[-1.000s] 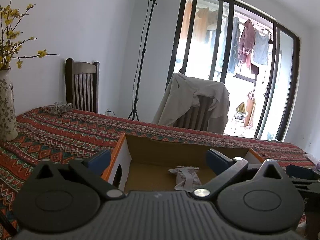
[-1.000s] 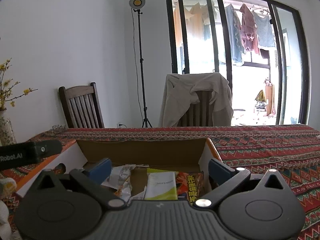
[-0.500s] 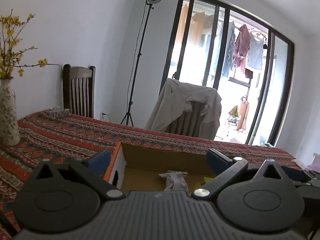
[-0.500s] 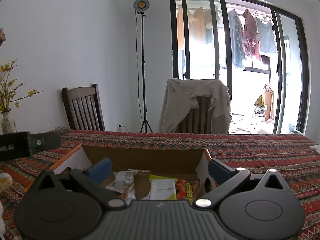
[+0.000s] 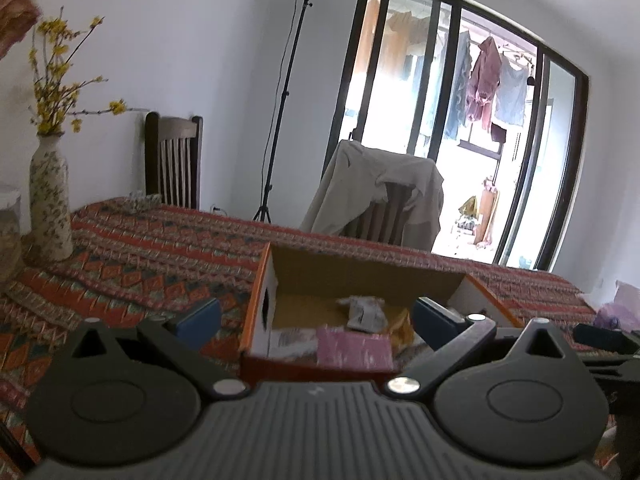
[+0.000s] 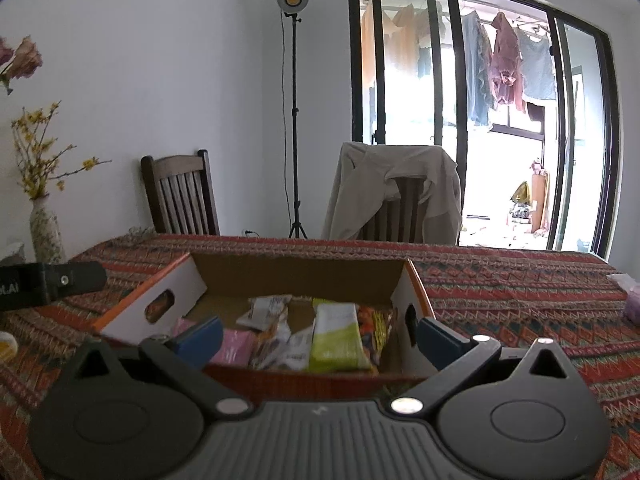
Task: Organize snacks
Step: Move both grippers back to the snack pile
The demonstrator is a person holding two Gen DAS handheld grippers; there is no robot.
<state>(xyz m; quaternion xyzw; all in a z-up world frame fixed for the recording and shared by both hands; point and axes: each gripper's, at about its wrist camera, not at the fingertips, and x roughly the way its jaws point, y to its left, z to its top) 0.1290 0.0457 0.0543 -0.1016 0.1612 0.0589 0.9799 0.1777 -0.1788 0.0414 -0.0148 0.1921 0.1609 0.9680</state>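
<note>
An open cardboard box (image 6: pixel 296 276) with orange outer edges and white end walls with oval hand holes sits on the surface (image 6: pixel 520 300), which is covered by a red patterned cloth. The snacks lie inside the box: a green-and-white packet (image 6: pixel 336 338) stands out near the middle, a pink packet (image 6: pixel 234 350) lies to its left, an orange printed packet (image 6: pixel 374 328) to its right, and several white wrappers (image 6: pixel 268 310) sit between and behind them.

The right claw (image 6: pixel 318 338) hovers at the near edge of the box, its blue-padded fingers (image 6: pixel 200 336) spread wide with nothing between them, one on each side of the heap of packets. The left claw (image 5: pixel 316 318) is likewise spread and holds nothing; it looks into the same box from the left end, where the pink packet (image 5: pixel 354 348) lies close to the near wall and a crumpled white wrapper (image 5: pixel 362 312) rests further in. The body of the left claw shows as a dark bar at the left edge of the right wrist view.

A patterned vase (image 5: pixel 50 200) with yellow-flowered twigs stands on the surface, well apart from the box on the left. Behind the surface are a dark wooden chair (image 6: pixel 180 192), a second chair draped with a beige jacket (image 6: pixel 392 196), a lamp on a tall tripod stand (image 6: pixel 294 120), and a glass sliding door (image 6: pixel 480 120) with laundry hanging beyond it.
</note>
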